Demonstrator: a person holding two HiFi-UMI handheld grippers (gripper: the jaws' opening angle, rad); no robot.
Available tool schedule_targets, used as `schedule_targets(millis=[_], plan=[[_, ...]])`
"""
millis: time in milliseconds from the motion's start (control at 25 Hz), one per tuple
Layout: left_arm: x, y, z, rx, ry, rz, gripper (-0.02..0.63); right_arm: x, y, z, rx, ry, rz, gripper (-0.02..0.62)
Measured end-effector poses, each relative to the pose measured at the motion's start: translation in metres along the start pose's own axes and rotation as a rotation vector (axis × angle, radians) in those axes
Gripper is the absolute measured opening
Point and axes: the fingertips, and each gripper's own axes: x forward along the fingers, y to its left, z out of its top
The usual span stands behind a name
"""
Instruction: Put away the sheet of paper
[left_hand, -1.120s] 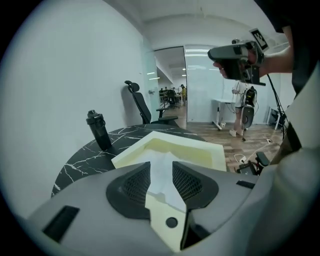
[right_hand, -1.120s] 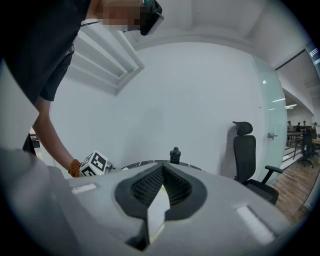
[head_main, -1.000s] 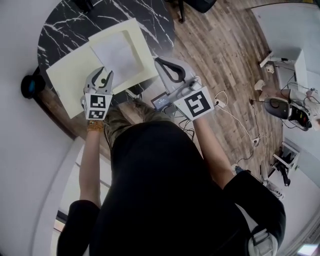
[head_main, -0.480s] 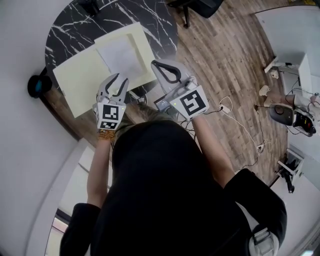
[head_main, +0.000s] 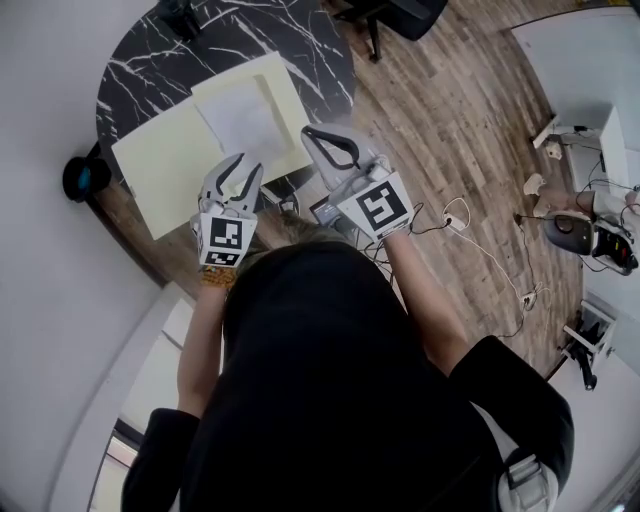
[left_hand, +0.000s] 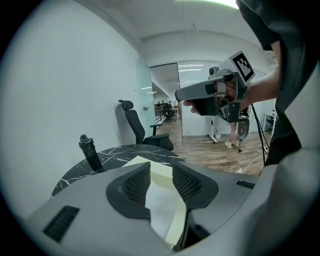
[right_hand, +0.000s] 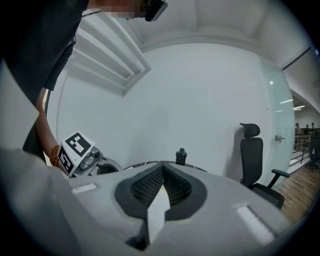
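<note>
Looking steeply down through the head view, I see the brown wood-plank floor (head_main: 450, 110) filling the right side of the frame and the round black marble tabletop (head_main: 130, 70), veined in white, in the upper left. A large pale yellow folder (head_main: 165, 165) lies flat on that tabletop and covers most of its near half. One corner of it reaches the tabletop's edge toward me.

The white sheet of paper (head_main: 245, 120) lies flat on the right part of the folder, inside its edges, and nothing is touching it.

My left claw (head_main: 243, 168) hovers above the folder's near edge with its jaws spread. In the left gripper view the gap between them holds nothing, and through it I look down on the paper and the yellow margin beside it.

My right claw (head_main: 308, 131) hangs just right of the left one, over the folder's right corner. Its jaws are pressed together at the tips and pinch nothing.

A black office chair (left_hand: 137, 130) stands beyond the tabletop. A small black bottle (head_main: 180, 15) stands upright at the far rim, well apart from the paper.
</note>
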Motion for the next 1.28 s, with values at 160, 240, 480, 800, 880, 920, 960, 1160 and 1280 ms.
schedule_targets(millis=[160, 240, 480, 800, 880, 920, 960, 1160, 1280], plan=[[-0.004, 0.001, 0.010, 0.003, -0.022, 0.016, 0.149, -0.002, 0.000, -0.004, 0.002, 0.014, -0.001, -0.002], [-0.006, 0.002, 0.013, 0.008, -0.028, 0.023, 0.149, -0.003, -0.001, -0.005, 0.011, 0.013, -0.002, -0.002], [-0.014, 0.003, 0.020, 0.012, -0.042, 0.040, 0.149, -0.005, 0.002, -0.006, 0.009, 0.018, 0.012, -0.002], [-0.029, 0.003, 0.029, 0.012, -0.063, 0.066, 0.149, -0.008, 0.009, -0.010, 0.021, 0.021, 0.023, -0.002], [-0.032, 0.003, 0.031, 0.011, -0.068, 0.075, 0.149, -0.008, 0.010, -0.010, 0.028, 0.022, 0.026, -0.002], [-0.033, 0.003, 0.032, 0.007, -0.071, 0.078, 0.149, -0.008, 0.010, -0.010, 0.029, 0.021, 0.029, -0.002], [-0.035, 0.004, 0.033, -0.002, -0.076, 0.082, 0.149, -0.008, 0.010, -0.010, 0.028, 0.021, 0.033, -0.002], [-0.047, 0.009, 0.042, -0.049, -0.105, 0.111, 0.149, -0.007, 0.013, -0.008, 0.017, 0.016, 0.049, -0.002], [-0.054, 0.014, 0.051, -0.051, -0.122, 0.130, 0.149, -0.006, 0.014, -0.003, 0.007, 0.005, 0.055, -0.002]])
